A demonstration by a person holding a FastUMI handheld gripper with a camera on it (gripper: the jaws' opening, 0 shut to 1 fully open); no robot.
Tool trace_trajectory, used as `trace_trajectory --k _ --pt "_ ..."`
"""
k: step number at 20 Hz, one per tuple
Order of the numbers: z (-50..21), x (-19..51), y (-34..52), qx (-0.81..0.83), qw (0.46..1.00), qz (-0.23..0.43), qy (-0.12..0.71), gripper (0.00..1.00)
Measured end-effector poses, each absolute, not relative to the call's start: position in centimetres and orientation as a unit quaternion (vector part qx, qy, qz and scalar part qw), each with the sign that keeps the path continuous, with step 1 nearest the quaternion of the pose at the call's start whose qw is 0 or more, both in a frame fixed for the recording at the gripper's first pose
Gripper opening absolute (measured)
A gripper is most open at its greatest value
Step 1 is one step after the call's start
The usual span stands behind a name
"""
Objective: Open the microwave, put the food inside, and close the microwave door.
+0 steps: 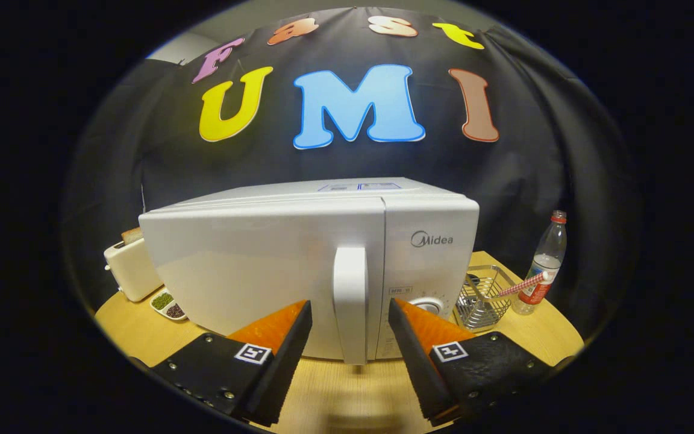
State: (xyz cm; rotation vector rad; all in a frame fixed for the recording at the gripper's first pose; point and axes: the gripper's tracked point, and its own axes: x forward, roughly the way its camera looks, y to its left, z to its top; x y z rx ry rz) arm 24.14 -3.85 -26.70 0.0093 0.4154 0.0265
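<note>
- Gripper (350, 313), lower centre of frame: fingers spread apart, one to each side of the door handle, neither pad touching it.
- Microwave (275, 259), centre of frame: white, standing on a wooden table (335, 398); door shut and flush with the body.
- Door handle (350, 301): vertical white bar at the door's right edge, seen in the gap between the two fingertips and reaching down below them.
- Control panel (428, 265), right of the handle: round dial (430, 305) partly hidden behind the right finger.
- Toaster (130, 268), left of centre: pale, on the table behind the microwave's left corner, with a slice of bread (131, 235) standing up out of its slot.
- Small dish (168, 304), just in front of the toaster: two compartments, green grains in one and dark grains in the other.
- Wire basket (484, 298), right of the microwave: on the table, a red-and-white striped straw (518, 286) resting across its rim.
- Plastic bottle (543, 265), right of frame: upright beside the basket, red cap, clear body.
</note>
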Motion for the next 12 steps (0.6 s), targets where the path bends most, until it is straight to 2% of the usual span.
trace_trajectory --k 1,2,4,5,6,8,9,11,12 --pt "-27.04 24.29 -3.78 0.009 0.977 0.014 0.211 0.81" --pt "-27.32 24.40 -4.18 0.007 0.977 0.004 0.215 0.75" --pt "-27.55 24.53 -4.08 0.015 0.976 0.006 0.219 0.34" --pt "-27.53 24.35 -4.20 0.015 0.975 0.004 0.222 0.35" --pt "-27.64 24.53 -4.07 0.014 0.975 0.001 0.220 0.29" --pt "-27.53 24.35 -4.13 0.002 0.975 -0.004 0.223 0.28" --pt "-27.44 24.32 -4.25 -0.001 0.974 -0.009 0.225 0.20" --pt "-27.39 23.92 -4.19 0.008 0.973 -0.013 0.230 0.20" --pt "-27.42 24.10 -4.02 0.005 0.973 -0.014 0.228 0.12"
